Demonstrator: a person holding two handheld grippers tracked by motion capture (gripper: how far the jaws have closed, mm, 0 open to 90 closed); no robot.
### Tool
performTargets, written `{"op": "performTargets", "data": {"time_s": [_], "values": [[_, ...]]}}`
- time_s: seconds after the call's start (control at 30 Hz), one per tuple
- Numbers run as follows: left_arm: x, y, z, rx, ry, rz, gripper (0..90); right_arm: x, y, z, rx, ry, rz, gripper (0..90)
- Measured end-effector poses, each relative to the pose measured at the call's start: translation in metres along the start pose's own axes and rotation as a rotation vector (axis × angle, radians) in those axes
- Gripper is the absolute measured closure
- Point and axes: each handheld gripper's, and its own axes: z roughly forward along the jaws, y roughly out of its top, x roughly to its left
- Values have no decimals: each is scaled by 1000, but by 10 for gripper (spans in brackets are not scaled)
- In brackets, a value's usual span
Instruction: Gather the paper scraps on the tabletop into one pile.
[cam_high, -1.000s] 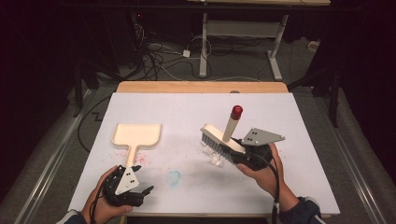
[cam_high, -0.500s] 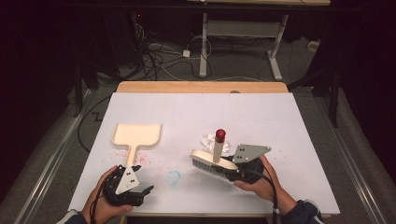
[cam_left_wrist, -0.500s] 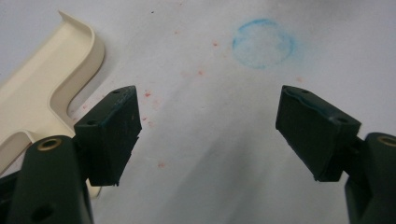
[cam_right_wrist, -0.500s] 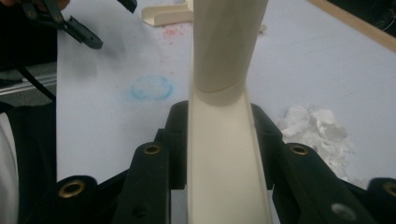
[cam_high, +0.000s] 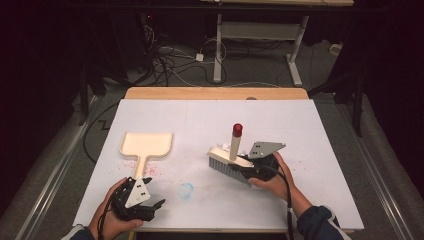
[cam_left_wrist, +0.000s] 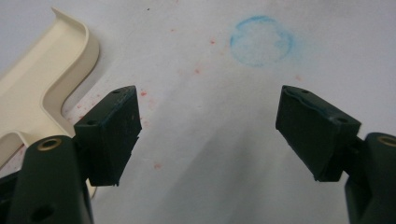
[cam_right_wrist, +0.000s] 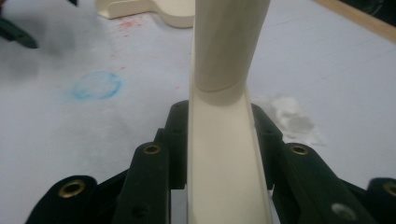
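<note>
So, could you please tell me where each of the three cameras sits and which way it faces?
High view: above the person's side, looking forward and down on the white table; both hands, the left gripper and right gripper show.
Left gripper view: rides on the left gripper, looking down between its open jaws at the table, a blue ring stain and the cream dustpan.
Right gripper view: rides on the right gripper, looking along the clamped brush.
All three share the dustpan and the blue ring stain.
</note>
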Motion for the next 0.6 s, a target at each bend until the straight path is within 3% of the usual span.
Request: {"op": "performTargets", "data": {"time_s": [0.07, 0.33, 0.6], "values": [[0, 0, 0, 1, -1, -2, 215, -7, 0, 2, -13, 1, 10, 677], [0, -1, 1, 5, -9, -8, 215, -22, 5, 7, -14, -82, 54, 677], [1, -1, -2, -6, 3, 1, 215, -19, 15, -14, -86, -115, 74, 676]]}}
